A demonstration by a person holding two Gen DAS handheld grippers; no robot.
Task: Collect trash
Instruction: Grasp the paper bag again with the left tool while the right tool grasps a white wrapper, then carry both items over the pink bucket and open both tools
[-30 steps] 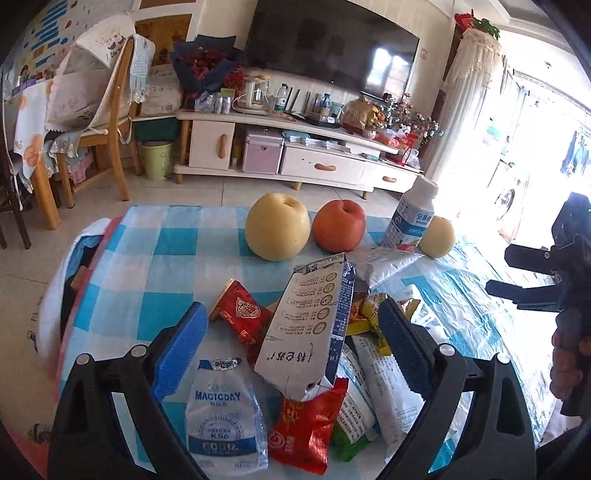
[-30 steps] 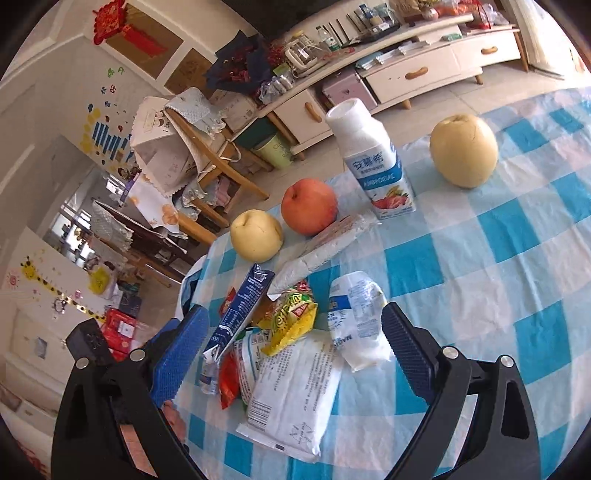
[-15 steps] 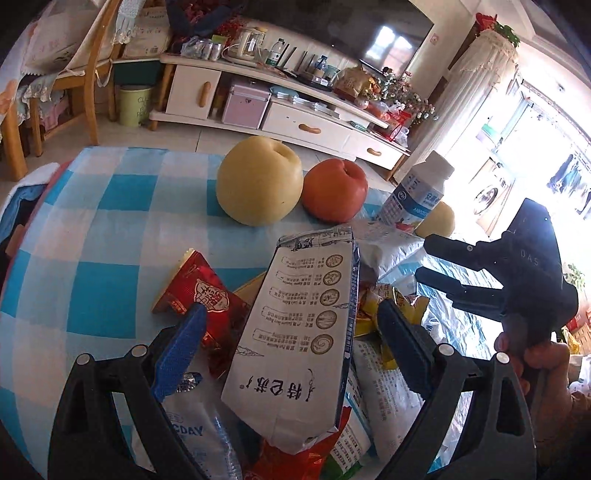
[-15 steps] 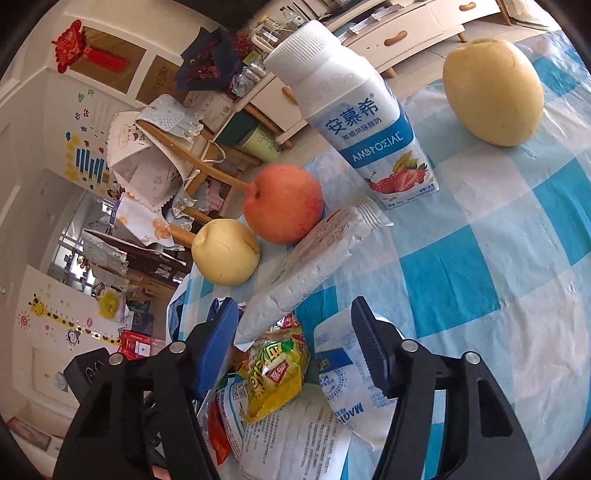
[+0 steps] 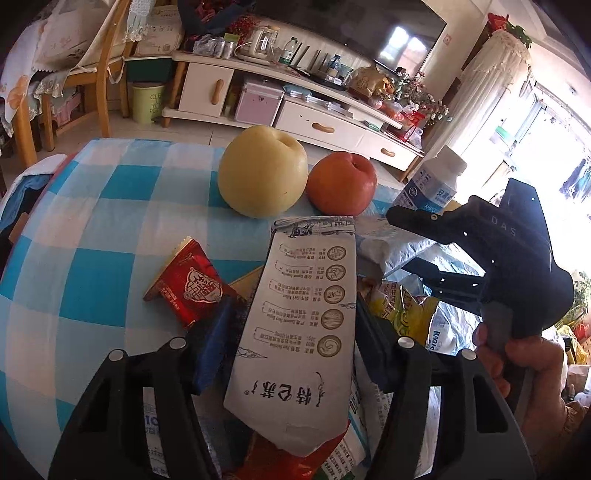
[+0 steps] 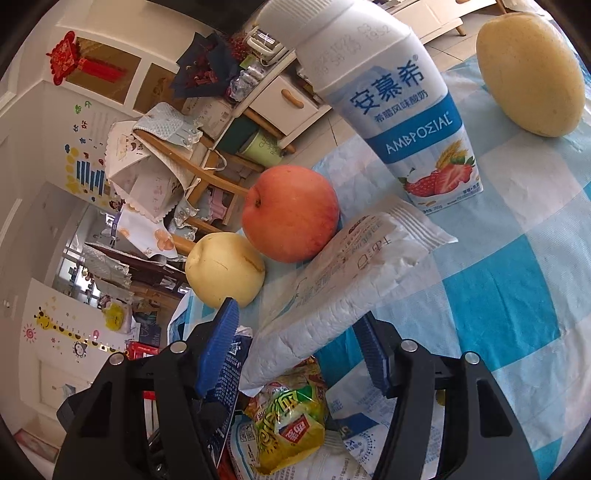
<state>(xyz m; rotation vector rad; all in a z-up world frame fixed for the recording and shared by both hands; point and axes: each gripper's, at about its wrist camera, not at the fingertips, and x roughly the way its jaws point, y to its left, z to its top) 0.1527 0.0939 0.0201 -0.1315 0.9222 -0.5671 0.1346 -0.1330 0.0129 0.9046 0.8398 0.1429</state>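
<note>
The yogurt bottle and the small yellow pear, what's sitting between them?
In the right wrist view, the red apple sits between the pear and the yogurt bottle.

A lived-in family living room. At the far side hangs a large television (image 5: 354, 22) over a low white media cabinet (image 5: 295, 107) cluttered with bottles and a kettle (image 5: 260, 38). A wooden chair (image 5: 99, 74) draped with cloths stands far left; children's wall stickers (image 6: 81, 162) and a red knot ornament (image 6: 70, 55) decorate the walls.

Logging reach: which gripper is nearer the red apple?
Right. The right gripper sits just short of the red apple; the left gripper is farther back, around the carton.
</note>
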